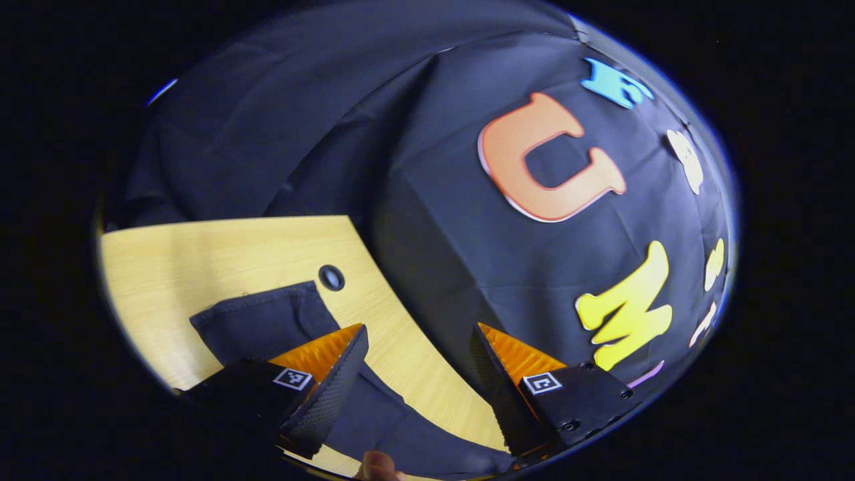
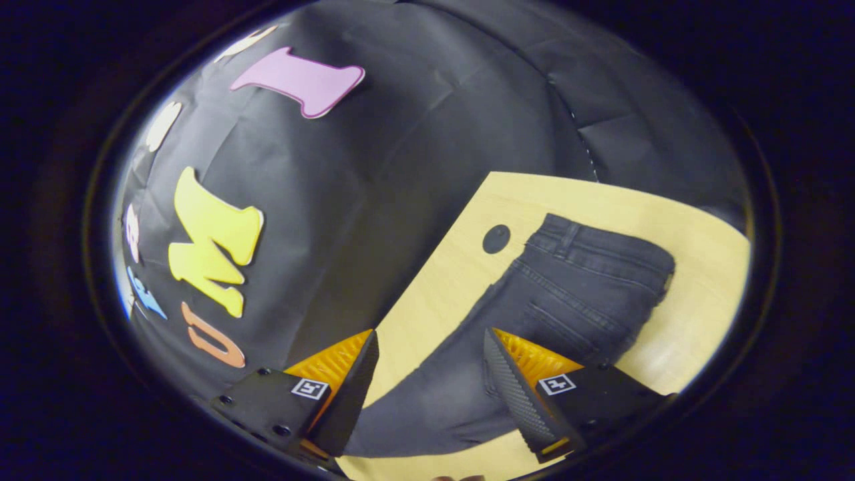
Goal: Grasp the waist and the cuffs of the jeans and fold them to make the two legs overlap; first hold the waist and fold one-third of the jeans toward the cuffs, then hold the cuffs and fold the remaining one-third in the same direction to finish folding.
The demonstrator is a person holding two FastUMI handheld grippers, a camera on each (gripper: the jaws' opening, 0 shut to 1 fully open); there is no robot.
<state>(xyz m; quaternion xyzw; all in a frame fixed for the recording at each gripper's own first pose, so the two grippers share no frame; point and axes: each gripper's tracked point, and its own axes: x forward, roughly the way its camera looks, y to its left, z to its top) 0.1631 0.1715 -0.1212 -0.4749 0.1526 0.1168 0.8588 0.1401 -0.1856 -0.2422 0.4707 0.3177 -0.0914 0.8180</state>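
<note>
Both hand-held grippers, left (image 1: pixel 417 347) and right (image 2: pixel 431 351), hover wide open and empty over the jeans (image 2: pixel 534 314) on the table (image 2: pixel 695 280). Grabbing a single layer at waist (image 2: pixel 601 250) or cuff (image 1: pixel 257 304) would likely skew the fold.

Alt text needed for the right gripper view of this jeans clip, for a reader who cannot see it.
Dark jeans lie flat on a light wooden table, the waist end at the far side near a round hole in the tabletop. The right hand-held gripper hangs open above one leg, gripping nothing, with the black cloth wall behind.
</note>
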